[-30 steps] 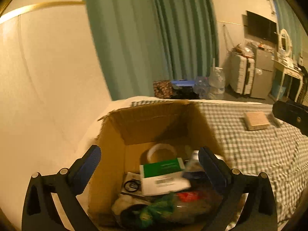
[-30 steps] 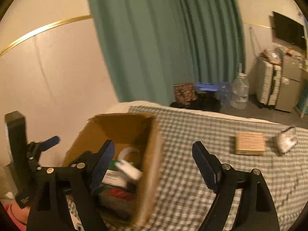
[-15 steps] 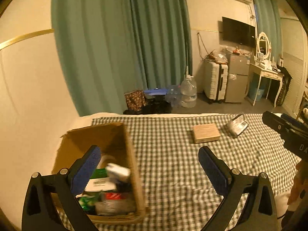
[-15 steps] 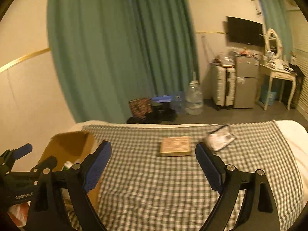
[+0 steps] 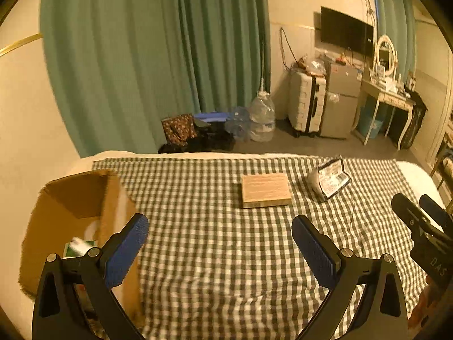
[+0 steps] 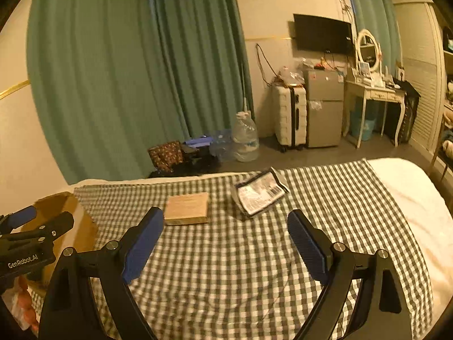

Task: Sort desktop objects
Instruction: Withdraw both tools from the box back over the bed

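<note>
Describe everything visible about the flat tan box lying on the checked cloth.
The flat tan box is a low, square-cornered slab, cardboard or light wood by its look, its top paler than its side edge. Faint lines of print cross the top, too small to read. It looks closed and lies flat on the green-and-white checked cloth, apart from the crinkled plastic packet to its right. Nothing else touches it.

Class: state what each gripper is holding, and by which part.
Nothing is held. The left gripper and the right gripper both stand open and empty above the checked cloth.
</note>
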A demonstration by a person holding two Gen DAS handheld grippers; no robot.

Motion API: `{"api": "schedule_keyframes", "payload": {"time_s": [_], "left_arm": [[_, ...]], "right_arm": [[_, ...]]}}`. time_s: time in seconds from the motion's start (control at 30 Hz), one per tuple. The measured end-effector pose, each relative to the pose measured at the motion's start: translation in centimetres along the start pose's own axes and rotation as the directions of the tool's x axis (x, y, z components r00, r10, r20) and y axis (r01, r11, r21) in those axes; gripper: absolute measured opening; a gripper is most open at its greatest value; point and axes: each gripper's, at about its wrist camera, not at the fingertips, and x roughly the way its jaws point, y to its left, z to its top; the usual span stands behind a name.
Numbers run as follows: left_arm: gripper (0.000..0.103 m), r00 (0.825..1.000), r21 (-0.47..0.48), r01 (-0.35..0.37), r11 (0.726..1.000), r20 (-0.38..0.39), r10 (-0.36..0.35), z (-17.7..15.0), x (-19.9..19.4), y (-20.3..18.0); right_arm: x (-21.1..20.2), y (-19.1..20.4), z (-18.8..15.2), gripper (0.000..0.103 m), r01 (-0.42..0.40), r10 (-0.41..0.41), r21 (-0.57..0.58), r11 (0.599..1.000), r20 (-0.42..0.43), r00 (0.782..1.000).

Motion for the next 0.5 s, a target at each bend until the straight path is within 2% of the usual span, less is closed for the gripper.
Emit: {"api": "schedule_keyframes", "payload": {"time_s": [0.2,0.33,0.5], "left_arm": [[0.103,0.999,0.035,0.01,0.999,-0.045,-0.009,0.2,5.9,-3.4],[0.103,0.997,0.036,0.013,0.999,-0.079,-0.01,0.0,10.0,-4.2],[0.103,0.991,0.028,0.018,0.999,-0.135,-0.014,-0.4,15.5,-5.0]], "right_arm": [[4.9,-3.0,0.2,0.089,0.005,-0.003,0.047,0.999,-0.044,0.999],[8.3,-3.1,0.2,0.089,0.025,-0.024,0.024,0.999,-0.062,0.998],[13.1,-3.7,-0.4,0.089,0.013,-0.01,0.028,1.0,-0.101,0.995]]}}
